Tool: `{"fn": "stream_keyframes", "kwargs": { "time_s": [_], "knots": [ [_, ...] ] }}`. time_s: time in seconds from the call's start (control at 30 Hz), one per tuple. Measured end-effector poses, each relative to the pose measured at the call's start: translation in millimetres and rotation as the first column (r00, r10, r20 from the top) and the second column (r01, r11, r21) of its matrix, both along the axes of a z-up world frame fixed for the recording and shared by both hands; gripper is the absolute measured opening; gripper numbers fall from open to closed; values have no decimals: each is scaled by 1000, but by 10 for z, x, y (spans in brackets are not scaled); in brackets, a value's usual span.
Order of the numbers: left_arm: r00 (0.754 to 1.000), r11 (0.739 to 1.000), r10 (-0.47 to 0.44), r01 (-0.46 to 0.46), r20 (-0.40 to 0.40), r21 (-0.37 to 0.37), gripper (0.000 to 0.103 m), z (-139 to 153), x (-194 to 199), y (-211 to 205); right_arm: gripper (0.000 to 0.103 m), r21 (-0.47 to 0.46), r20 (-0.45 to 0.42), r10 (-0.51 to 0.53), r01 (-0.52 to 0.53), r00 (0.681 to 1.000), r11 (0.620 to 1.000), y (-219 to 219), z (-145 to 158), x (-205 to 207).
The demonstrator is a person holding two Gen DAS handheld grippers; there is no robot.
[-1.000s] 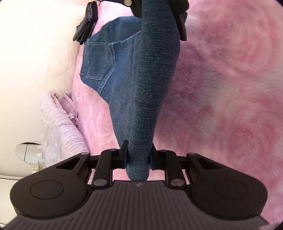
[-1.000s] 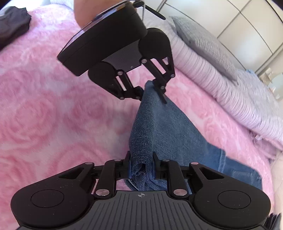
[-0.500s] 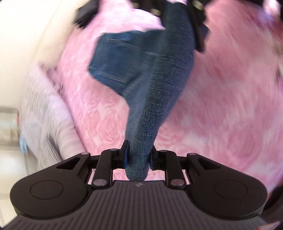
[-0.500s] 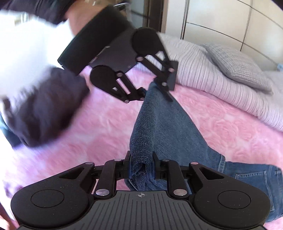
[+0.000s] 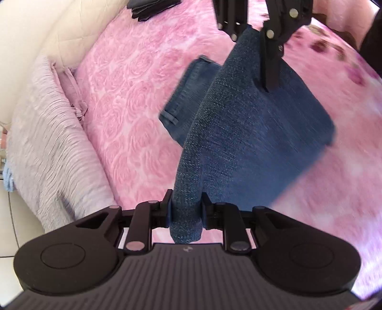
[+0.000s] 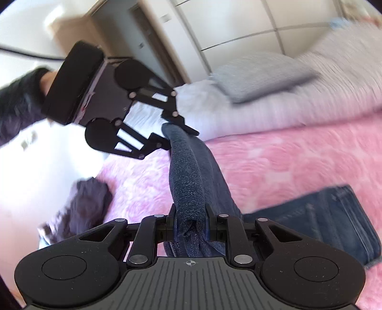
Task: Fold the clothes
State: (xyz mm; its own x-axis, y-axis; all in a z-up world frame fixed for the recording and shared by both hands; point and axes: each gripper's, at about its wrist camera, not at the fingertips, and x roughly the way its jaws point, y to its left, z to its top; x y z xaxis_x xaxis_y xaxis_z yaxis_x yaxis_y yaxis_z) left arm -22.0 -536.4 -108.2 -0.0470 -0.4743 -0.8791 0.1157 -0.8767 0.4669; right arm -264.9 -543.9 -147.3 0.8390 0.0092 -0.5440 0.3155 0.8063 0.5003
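Note:
A pair of blue jeans (image 5: 241, 133) hangs stretched between my two grippers above a pink rose-patterned bedspread (image 5: 124, 78). My left gripper (image 5: 185, 209) is shut on one bunched end of the denim. At the top of the left wrist view, the right gripper (image 5: 250, 33) clamps the other end. In the right wrist view, my right gripper (image 6: 189, 220) is shut on the jeans (image 6: 188, 176), and the left gripper (image 6: 170, 133) holds the far end. The waistband part (image 6: 329, 214) trails onto the bed at lower right.
A lilac ribbed pillow (image 5: 45, 143) lies along the bed's left edge by a cream quilted headboard (image 5: 47, 31). Dark folded clothing (image 5: 150, 7) sits at the far end of the bed. A grey cushion (image 6: 257, 76) and a dark garment (image 6: 86, 205) lie nearby. A person's sleeve (image 6: 16, 102) shows.
Both grippers have swung round with the jeans still stretched between them. The jeans' lower half now drapes wider to the right, and the views have turned toward the pillows and wardrobe.

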Motion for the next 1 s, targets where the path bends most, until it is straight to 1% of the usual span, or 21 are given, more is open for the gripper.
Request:
{"fn": "stream_keyframes", "kwargs": {
  "time_s": [0.1, 0.13, 0.2, 0.23, 0.3, 0.37, 0.43, 0.47, 0.57, 0.6, 0.7, 0.77, 0.83, 0.87, 0.93, 1.0],
  "knots": [
    [996, 996, 83, -82, -41, 23, 25, -230, -210, -400, 19, 119, 21, -72, 69, 997, 991, -607, -339, -351],
    [992, 994, 110, -109, -54, 32, 30, -306, -279, -533, 19, 158, 17, -101, 97, 995, 983, -779, -472, -454],
    [983, 986, 165, -162, -79, 50, 32, -459, -419, -800, 19, 239, -2, -160, 156, 987, 959, -1104, -767, -649],
    [977, 980, 193, -188, -92, 59, 32, -536, -489, -933, 19, 278, -13, -189, 185, 982, 943, -1266, -914, -746],
    [962, 968, 247, -239, -116, 79, 30, -689, -629, -1200, 19, 354, -39, -245, 242, 969, 903, -1591, -1209, -941],
    [943, 952, 302, -290, -138, 101, 30, -842, -768, -1466, 19, 427, -103, -311, 325, 945, 844, -1816, -1548, -1126],
    [927, 934, 350, -334, -134, 128, 30, -943, -722, -1428, 19, 488, -115, -343, 354, 932, 798, -1924, -1803, -1299],
    [918, 924, 373, -355, -131, 142, 30, -993, -694, -1402, 19, 508, -125, -351, 363, 928, 781, -1947, -1879, -1356],
    [889, 890, 442, -418, -120, 182, 30, -1142, -612, -1323, 22, 525, -148, -379, 397, 914, 753, -1984, -1903, -1477],
    [866, 870, 482, -453, -135, 196, 30, -1190, -576, -1302, 23, 525, -152, -385, 405, 910, 749, -1974, -1868, -1501],
    [780, 796, 599, -555, -180, 240, 30, -1333, -465, -1239, 24, 488, -163, -390, 418, 906, 766, -1941, -1718, -1552],
    [710, 738, 671, -613, -214, 282, 30, -1396, -376, -1182, 23, 450, -164, -384, 415, 909, 791, -1909, -1636, -1477],
    [643, 682, 730, -665, -232, 304, 30, -1461, -291, -1155, 21, 393, -183, -353, 398, 917, 829, -1957, -1600, -1300],
    [622, 663, 747, -680, -235, 312, 30, -1495, -256, -1146, 21, 384, -192, -350, 398, 917, 833, -2015, -1612, -1250],
    [607, 648, 761, -695, -228, 313, 30, -1567, -215, -1114, 21, 404, -208, -367, 421, 907, 812, -2135, -1727, -1257],
    [607, 646, 763, -701, -221, 302, 30, -1619, -175, -1066, 22, 436, -224, -376, 437, 899, 787, -2223, -1861, -1312]
  ]
}}
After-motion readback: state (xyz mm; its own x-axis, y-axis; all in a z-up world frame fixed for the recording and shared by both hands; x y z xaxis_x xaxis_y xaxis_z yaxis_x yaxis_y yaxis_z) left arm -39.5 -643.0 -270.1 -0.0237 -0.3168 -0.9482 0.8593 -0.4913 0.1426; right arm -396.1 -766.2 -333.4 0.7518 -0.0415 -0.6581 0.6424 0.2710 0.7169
